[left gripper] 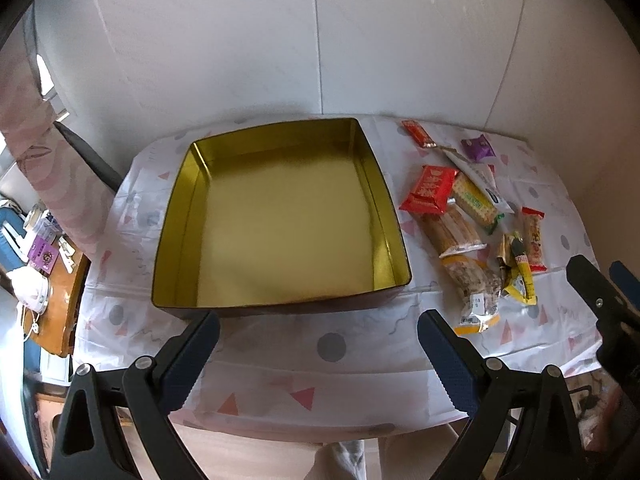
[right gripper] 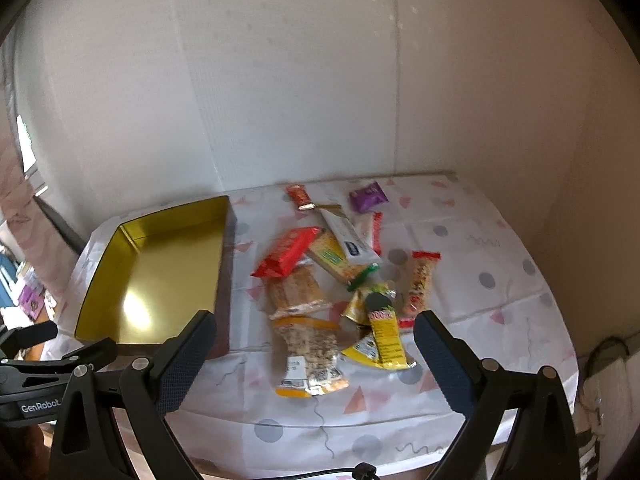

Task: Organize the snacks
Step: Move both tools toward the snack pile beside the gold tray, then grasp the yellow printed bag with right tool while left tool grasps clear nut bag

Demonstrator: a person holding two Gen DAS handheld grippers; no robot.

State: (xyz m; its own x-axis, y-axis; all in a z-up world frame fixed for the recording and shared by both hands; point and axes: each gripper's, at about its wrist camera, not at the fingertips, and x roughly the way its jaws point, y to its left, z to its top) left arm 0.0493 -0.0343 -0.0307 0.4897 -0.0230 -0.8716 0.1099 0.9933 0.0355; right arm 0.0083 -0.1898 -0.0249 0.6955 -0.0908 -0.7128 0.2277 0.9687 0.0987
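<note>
Fingers on my right gripper spread wide, empty, above the snacks heaped on the surface. Left gripper, equally open and empty, faces the gold tin beside them, ready for loading

Gold-lined tin sits empty at left; wrapped snacks lie jumbled, overlapping, on the table to its right.

"GenRobot" in white letters on black body of left gripper, lower left edge of right wrist view. Print on snack wrappers blurred, not legible in either view.
</note>
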